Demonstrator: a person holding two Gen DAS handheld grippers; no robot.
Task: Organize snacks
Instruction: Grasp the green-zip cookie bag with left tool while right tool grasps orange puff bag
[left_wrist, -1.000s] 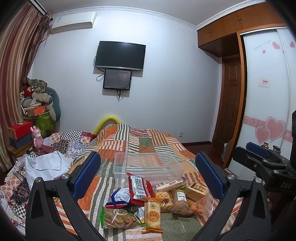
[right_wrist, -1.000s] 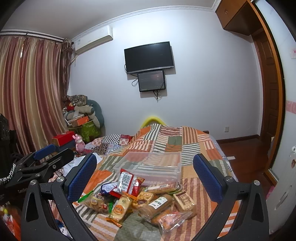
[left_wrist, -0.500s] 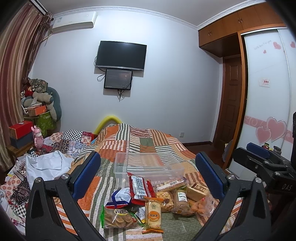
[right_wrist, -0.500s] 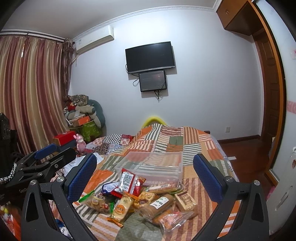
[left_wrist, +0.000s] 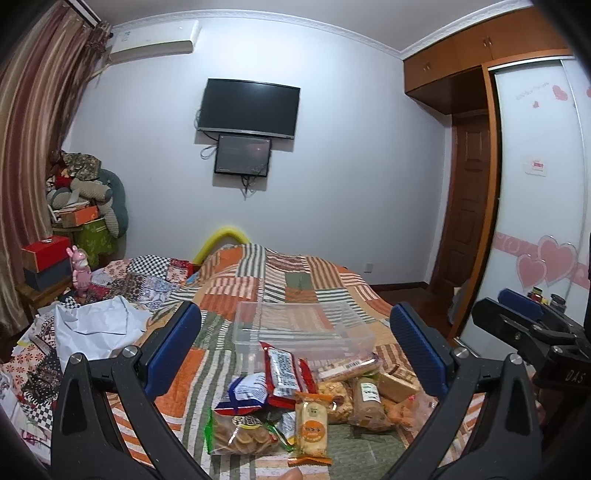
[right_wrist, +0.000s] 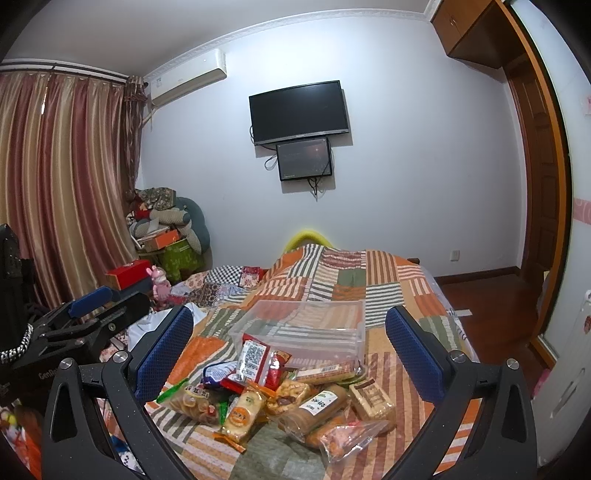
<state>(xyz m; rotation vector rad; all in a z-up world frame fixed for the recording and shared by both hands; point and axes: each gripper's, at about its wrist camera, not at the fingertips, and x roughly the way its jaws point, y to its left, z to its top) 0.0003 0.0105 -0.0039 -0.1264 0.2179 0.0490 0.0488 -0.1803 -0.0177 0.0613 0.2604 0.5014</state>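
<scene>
While both grippers hang above the near end of the bed (left_wrist: 295, 284), one clear plastic bin (left_wrist: 295, 328) stands empty on the patchwork quilt, and the pile of snack packets (left_wrist: 314, 398) lies just in front of the bin, touching its near wall. About ten packets can be counted, but several overlap, so the exact number is hard to tell. One red packet (left_wrist: 282, 373) leans against the bin. Just before it lie one blue-and-white bag (left_wrist: 245, 391), one clear bag of round biscuits (left_wrist: 240, 432) and one orange-labelled cake packet (left_wrist: 312, 424).

The left gripper (left_wrist: 295, 350) has its jaws wide apart and holds nothing. The right gripper (right_wrist: 290, 350) is equally spread and empty. In each view the pile lies between and below the blue pads, well apart from them.
</scene>
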